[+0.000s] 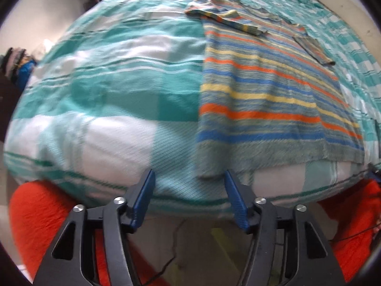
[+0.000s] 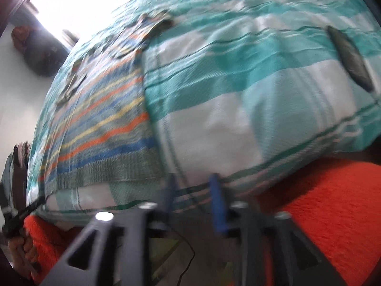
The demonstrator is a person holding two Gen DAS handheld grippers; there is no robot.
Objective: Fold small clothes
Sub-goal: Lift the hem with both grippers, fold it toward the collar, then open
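A small striped top point(image 1: 266, 90), orange, blue, yellow and grey, lies flat on the bed with its sleeves folded in and its hem hanging at the near edge. My left gripper point(image 1: 188, 178) stands open just off that hem; the cloth's lower left corner sits by the right blue finger point(image 1: 234, 200), with nothing pressed between the pads. In the right wrist view the same top point(image 2: 100, 124) lies to the left. My right gripper point(image 2: 193, 183) is blurred, its blue fingers apart over the bed's edge, right of the hem, holding nothing.
The bed wears a teal and white checked cover point(image 1: 100, 90). A dark flat object point(image 2: 350, 59) lies on it at the right. The person's orange trousers point(image 2: 328, 209) press against the bed's near edge. A cable point(image 2: 188, 259) runs over the floor below.
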